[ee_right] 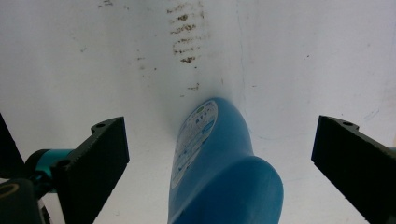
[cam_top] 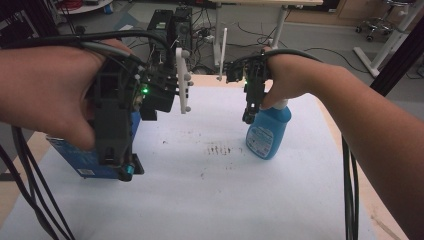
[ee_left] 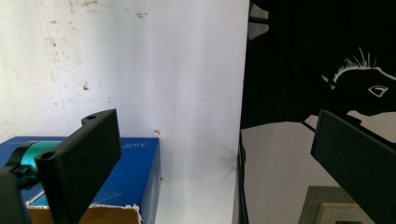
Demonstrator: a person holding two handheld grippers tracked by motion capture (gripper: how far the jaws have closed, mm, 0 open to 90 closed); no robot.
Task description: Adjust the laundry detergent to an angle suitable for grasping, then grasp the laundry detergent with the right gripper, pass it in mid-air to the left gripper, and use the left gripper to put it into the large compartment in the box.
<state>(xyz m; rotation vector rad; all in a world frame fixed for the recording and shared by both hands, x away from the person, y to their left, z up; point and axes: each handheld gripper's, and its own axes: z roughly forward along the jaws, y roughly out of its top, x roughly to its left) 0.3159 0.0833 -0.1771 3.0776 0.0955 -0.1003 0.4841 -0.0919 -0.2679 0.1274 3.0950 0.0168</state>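
1. The table point(cam_top: 200, 200) is covered with a white sheet, which carries a patch of dark smudges point(cam_top: 219, 149) near its middle.
2. A blue bottle point(cam_top: 268, 132) with a printed label stands upright on the sheet, on the right side of the high view, just right of the smudges.
3. The right tongs point(cam_top: 248, 112) hang point-down over the bottle, held by the person's right hand point(cam_top: 285, 80). In the right gripper view the two black jaws stand wide apart, one on each side of the bottle point(ee_right: 219, 168), and neither touches it. They hold nothing.
4. A blue box point(cam_top: 87, 157) sits at the left side of the sheet, partly hidden under the left hand point(cam_top: 50, 90). In the left gripper view its torn cardboard edge shows at the bottom point(ee_left: 135, 186).
5. The left tongs point(ee_left: 219, 163) are also spread wide and empty. One jaw is over the box; the other is beyond the sheet's edge, in front of a dark garment with a white print point(ee_left: 317, 60).
6. Black cables trail from both tongs along the forearms.
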